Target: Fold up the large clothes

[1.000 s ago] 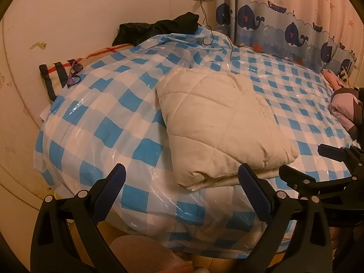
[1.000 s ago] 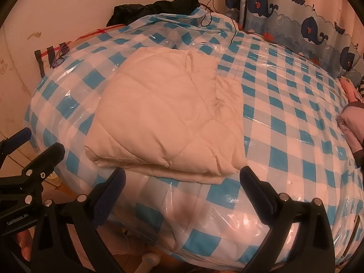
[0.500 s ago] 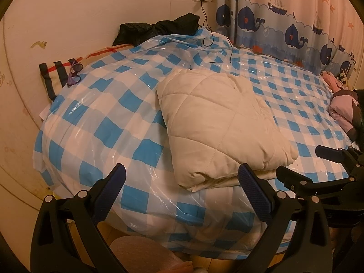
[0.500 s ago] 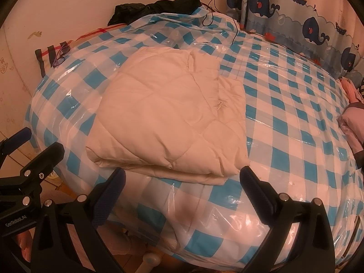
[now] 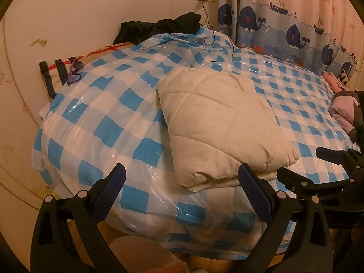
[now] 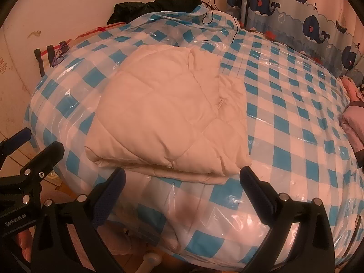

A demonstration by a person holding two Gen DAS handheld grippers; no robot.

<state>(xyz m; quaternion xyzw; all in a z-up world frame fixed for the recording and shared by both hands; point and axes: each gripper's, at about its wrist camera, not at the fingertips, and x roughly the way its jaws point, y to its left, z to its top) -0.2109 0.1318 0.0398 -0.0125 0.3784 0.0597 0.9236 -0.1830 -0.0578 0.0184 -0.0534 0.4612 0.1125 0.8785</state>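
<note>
- Two grippers are in view, and neither holds anything: my left gripper (image 5: 182,187) has its fingers spread wide, and my right gripper (image 6: 183,190) likewise, with only air and the bed between the pads.
- My subject is the cream quilted garment (image 6: 168,122), which lies folded into a thick, roughly rectangular stack on the bed (image 6: 295,122), over a clear plastic sheet on the blue-and-white check cover.
- From the right gripper, the stack lies straight ahead and just beyond the fingertips; its near layered edge runs crosswise and fills almost the whole gap between my two fingers.
- From the left gripper, the same garment (image 5: 223,125) lies ahead and off to the right; its near corner sits just beside my right-hand finger (image 5: 253,190), while the left-hand finger faces bare bed cover.
- The long axis of the stack runs away from me toward the curtain (image 5: 284,20) and the far wall.
- Judgement: the right gripper is squarely lined up with the near edge and better placed to take it; the left would need to shift rightward first.
- Judgement: the fold looks largely done, though a loose lower layer shows at the near edge.
- Other clothes (image 5: 343,111) lie well apart at the right side of the bed.
</note>
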